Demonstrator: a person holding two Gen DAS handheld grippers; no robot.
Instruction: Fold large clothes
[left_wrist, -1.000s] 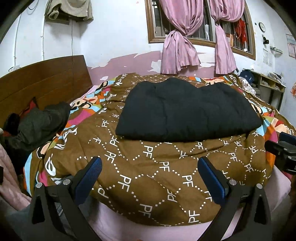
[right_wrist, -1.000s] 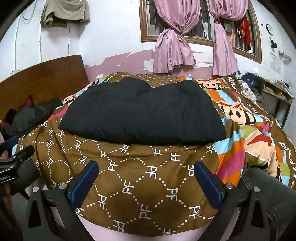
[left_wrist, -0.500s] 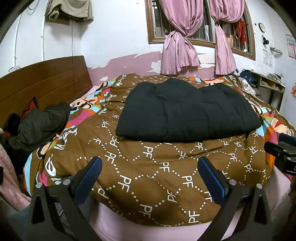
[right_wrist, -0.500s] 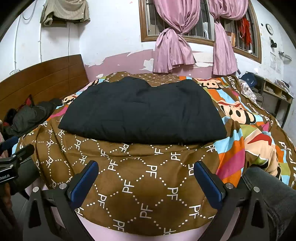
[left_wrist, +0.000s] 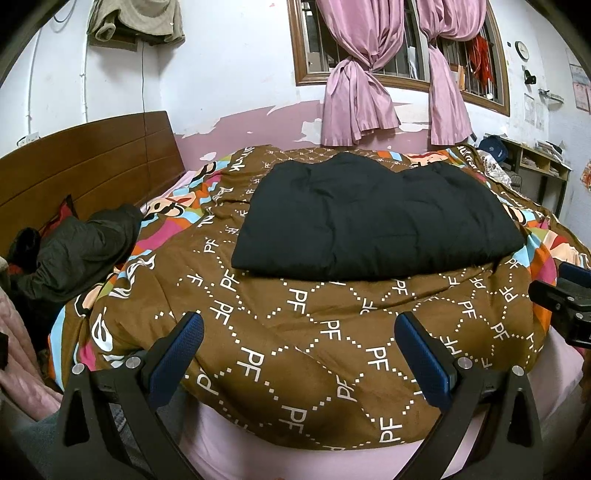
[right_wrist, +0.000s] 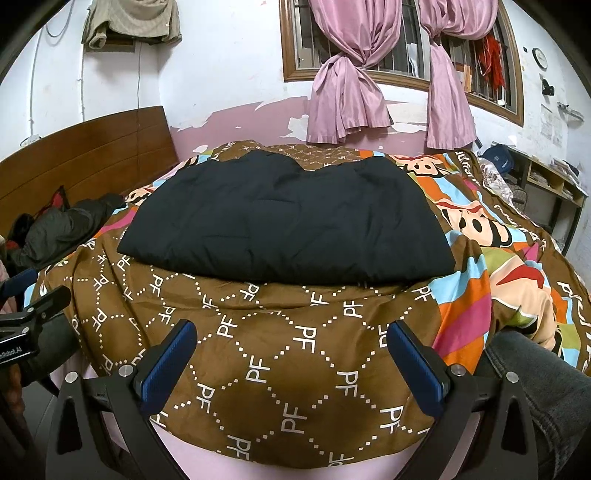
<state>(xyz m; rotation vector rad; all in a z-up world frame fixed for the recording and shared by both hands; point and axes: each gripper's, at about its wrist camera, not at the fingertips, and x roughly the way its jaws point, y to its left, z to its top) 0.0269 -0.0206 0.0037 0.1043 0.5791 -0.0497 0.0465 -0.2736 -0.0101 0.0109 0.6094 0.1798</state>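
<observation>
- Grippers came first: the left gripper (left_wrist: 299, 354) hung level at the near edge of the bed, its two blue-padded fingers (left_wrist: 177, 354) spread wide with nothing between them, only the brown quilt (left_wrist: 295, 332) showing in the gap.
- The right gripper (right_wrist: 291, 363) sat in much the same pose, low and pointed across the bed, fingers (right_wrist: 413, 369) wide apart and empty.
- Each gripper showed at the edge of the other's view, the left one at the left rim of the right wrist view (right_wrist: 26, 325), side by side and near each other.
- Neither gripper touched the black garment (left_wrist: 373, 221); both stood short of it, over the quilt's near edge.
- The black garment (right_wrist: 288, 225) lay flat in a broad padded rectangle on the middle of the quilt, its near edge straight, its far edge dipping at the centre.
- A dark jacket (left_wrist: 81, 251) lay crumpled at the left of the bed by the wooden headboard (left_wrist: 85, 166), well apart from the black garment.
- A leg in dark jeans (right_wrist: 546, 391) showed at the lower right of the right wrist view.
- A shelf (left_wrist: 543, 166) stood against the far right wall; its contents were too small to tell.
</observation>
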